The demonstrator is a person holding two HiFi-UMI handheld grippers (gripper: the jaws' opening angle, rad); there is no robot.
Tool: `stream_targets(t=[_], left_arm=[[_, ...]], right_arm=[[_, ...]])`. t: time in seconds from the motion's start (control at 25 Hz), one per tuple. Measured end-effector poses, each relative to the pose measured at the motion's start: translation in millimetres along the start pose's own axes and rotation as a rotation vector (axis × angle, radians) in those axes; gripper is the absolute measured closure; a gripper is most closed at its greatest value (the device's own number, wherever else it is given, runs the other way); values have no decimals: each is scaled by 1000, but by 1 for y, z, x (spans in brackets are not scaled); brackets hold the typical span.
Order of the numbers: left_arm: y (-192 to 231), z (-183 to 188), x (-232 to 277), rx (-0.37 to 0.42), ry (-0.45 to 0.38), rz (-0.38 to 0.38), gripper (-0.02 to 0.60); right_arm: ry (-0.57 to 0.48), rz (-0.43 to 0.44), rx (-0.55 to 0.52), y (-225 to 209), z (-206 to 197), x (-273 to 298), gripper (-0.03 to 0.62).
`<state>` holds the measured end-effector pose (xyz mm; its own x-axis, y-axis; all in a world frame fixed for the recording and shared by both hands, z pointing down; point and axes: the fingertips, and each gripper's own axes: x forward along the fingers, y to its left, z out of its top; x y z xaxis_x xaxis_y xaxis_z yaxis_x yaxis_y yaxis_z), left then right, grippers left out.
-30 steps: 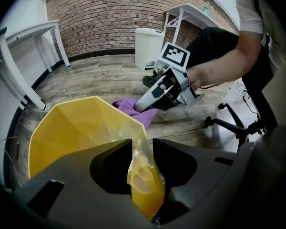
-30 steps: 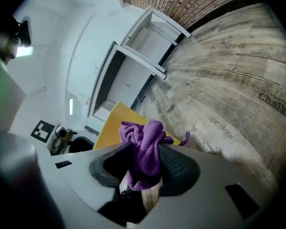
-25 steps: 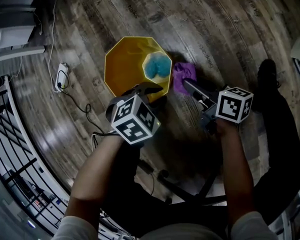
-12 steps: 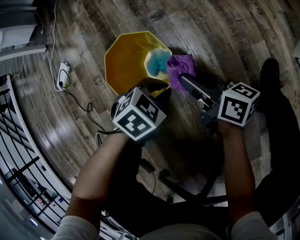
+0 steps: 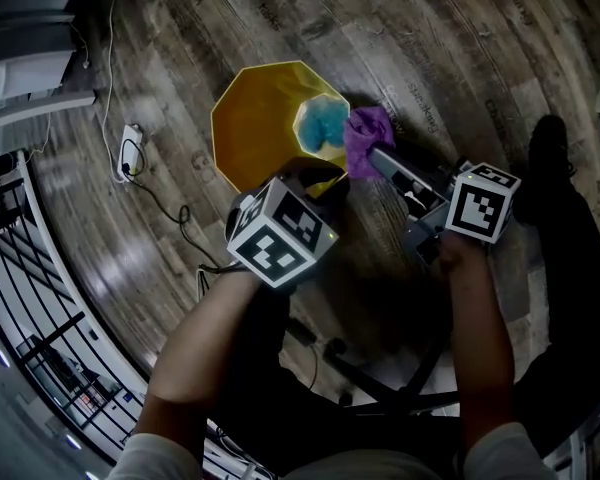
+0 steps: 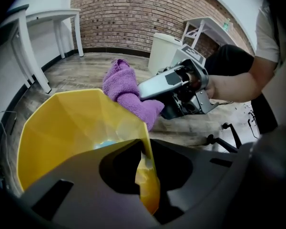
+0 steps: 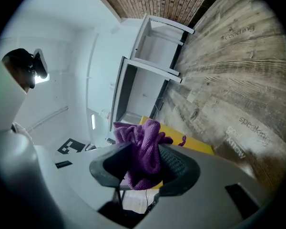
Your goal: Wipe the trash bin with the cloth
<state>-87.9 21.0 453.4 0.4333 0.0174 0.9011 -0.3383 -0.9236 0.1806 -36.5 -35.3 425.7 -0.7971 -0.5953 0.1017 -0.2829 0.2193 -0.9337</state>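
1. The left claw (image 6: pixel 145 175) has just been closing. It now pinches the near wall of the yellow bin (image 5: pixel 265 118) at the rim, jaws nearly together with the thin plastic between them.
2. The right claw (image 7: pixel 143 168) is clamped on a bunched purple cloth (image 7: pixel 140 144). The cloth sticks out past the tips and sits at the bin's right rim, apparently touching it.
3. The bin stands mouth up on the wood floor (image 5: pixel 460 48), between the two claws.
4. The main risk, as I judge it, is that the bin is held at one spot on a thin wall. A firm sideways push from the cloth could swing or tip it about that pinch, or flex the rim out of the jaws.
5. The cloth is a loose wad gripped by its middle. Rubbing along the edge could drag it free, and it would likely drop inside the bin.
6. If too little cloth leads, the hard jaw tips may scrape the plastic instead of wiping it.
7. A blue patch (image 5: pixel 323 128) shows deep in the bin; I can't tell what it is. A power strip (image 5: pixel 128 153) and its cable (image 5: pixel 165 208) lie on the floor to the left, well apart from the bin. A dark chair base (image 5: pixel 380 393) sits by the person's feet.
8. Nothing stands between cloth and bin. The left claw does cover the near stretch of rim, which can't be wiped while it holds there.
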Motion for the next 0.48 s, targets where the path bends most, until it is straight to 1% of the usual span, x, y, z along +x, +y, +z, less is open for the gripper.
stream_targets(t=[0.24,0.48], left_arm=[[0,0,1,-18,-13,-9,537],[0,-1,0,-28,-16,-13,537]], right_arm=[[-12,2,-14,2,1,-2,425],[-63,42,37,4,7,-7,425]])
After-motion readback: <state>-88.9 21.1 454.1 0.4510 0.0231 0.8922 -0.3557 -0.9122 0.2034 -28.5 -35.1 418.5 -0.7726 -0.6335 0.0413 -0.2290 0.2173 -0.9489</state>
